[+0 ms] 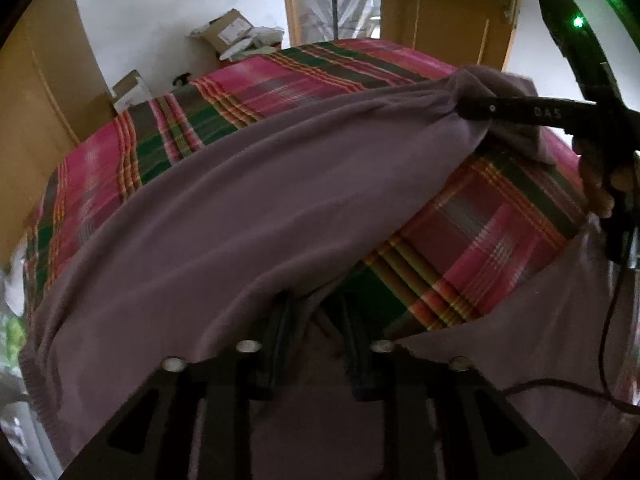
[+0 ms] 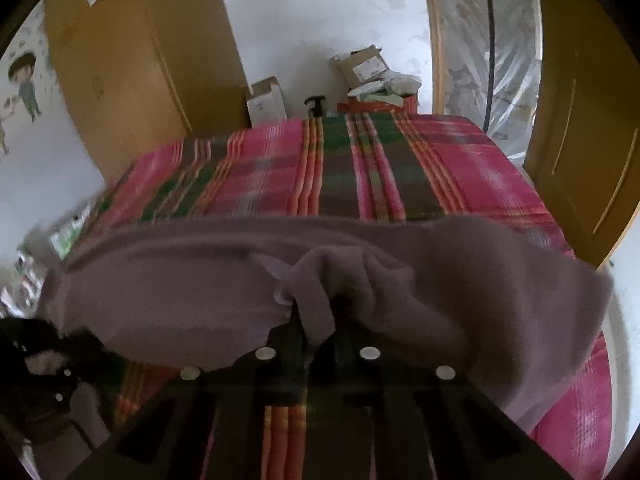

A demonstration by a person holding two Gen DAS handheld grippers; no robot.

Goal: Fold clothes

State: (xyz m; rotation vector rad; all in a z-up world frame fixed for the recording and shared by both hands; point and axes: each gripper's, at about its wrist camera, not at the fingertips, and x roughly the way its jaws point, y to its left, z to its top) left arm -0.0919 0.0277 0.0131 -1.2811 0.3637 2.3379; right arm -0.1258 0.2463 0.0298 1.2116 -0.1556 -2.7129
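The left hand-held gripper (image 1: 316, 344) is matte black, with two narrow ridged fingers (image 1: 280, 340) on a wide plate cut with slanted slots. Four round silver screws (image 1: 248, 346) sit across the plate just behind the fingers. The right hand-held gripper (image 2: 320, 332) has the same black build; seen from the left one, its finger bears pale lettering, a green light (image 1: 578, 22) glows above it, and a thin black cable (image 1: 608, 320) hangs below it.
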